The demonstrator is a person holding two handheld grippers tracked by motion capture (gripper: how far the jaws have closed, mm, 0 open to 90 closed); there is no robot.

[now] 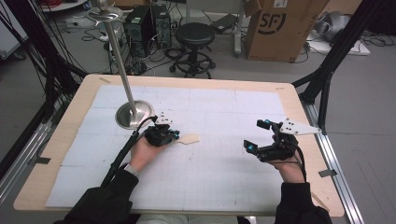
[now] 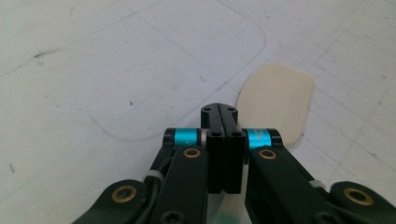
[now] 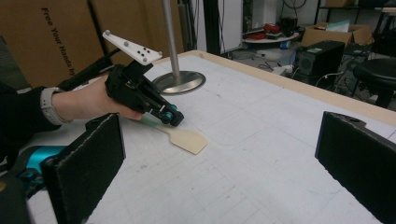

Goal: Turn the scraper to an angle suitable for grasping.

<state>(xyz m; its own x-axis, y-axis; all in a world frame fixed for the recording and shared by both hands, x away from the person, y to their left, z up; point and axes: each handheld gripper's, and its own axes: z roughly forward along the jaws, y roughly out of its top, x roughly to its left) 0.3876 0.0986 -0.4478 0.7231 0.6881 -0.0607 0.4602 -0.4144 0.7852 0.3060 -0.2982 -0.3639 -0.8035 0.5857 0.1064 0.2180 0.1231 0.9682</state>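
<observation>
The left gripper [image 1: 173, 136] is clamping its jaws tight on the handle of a small cream-coloured flat spatula [image 1: 189, 138], the blade lying flat on the white gridded mat [image 1: 210, 177] just ahead of the tips. Behind it the round steel stand base [image 1: 134, 114] is sitting near. The right gripper [image 1: 255, 135] is hovering well apart, jaws gaping wide, with bare mat stretching between them and toward the pale wooden table edge [image 1: 196, 82].
</observation>
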